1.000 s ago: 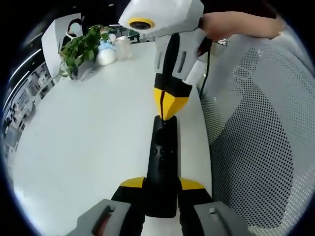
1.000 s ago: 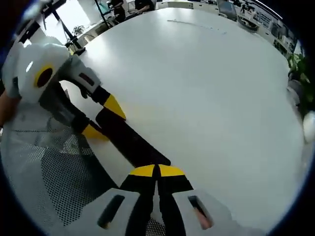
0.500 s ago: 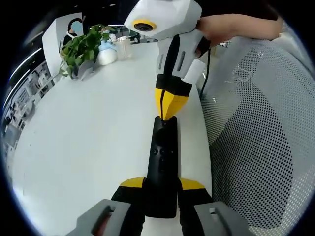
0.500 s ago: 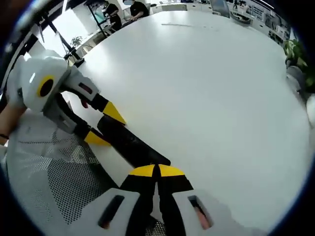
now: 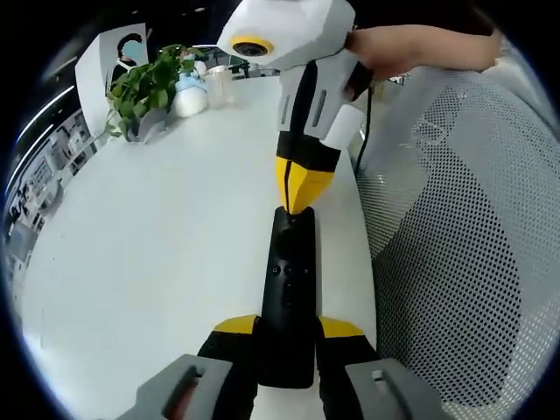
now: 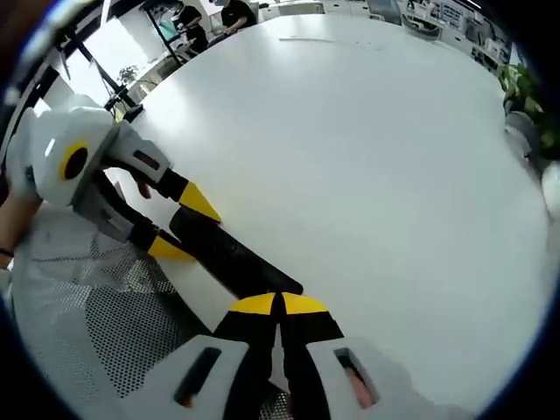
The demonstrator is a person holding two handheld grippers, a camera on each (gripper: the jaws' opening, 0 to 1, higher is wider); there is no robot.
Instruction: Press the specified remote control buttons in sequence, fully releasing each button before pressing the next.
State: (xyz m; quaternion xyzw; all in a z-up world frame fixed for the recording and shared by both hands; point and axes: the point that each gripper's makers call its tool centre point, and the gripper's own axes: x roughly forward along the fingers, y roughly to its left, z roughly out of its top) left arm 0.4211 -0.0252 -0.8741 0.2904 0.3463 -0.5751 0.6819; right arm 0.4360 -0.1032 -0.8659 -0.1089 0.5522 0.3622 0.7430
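Observation:
A black remote (image 5: 287, 289) lies lengthwise along the right edge of the white table (image 5: 157, 245). My left gripper (image 5: 289, 326) is shut on its near end, one yellow-tipped jaw on each side. My right gripper (image 5: 296, 205) comes down from above with its yellow tips shut together, and they meet the far end of the remote's button face. In the right gripper view, the shut tips of the right gripper (image 6: 280, 303) sit on the remote (image 6: 229, 254). Beyond it the left gripper (image 6: 184, 226) clamps the other end. A hand (image 5: 411, 44) holds the right gripper.
A grey mesh chair (image 5: 464, 245) stands close against the table's right edge. At the far left corner of the table are a green plant (image 5: 144, 87), a white bottle (image 5: 188, 94) and a clear cup (image 5: 217, 83). The wide white tabletop (image 6: 367, 157) stretches away to the left.
The right gripper's body has shifted slightly while its shut tips stay at the remote's far end. The remote and the left gripper have not moved.

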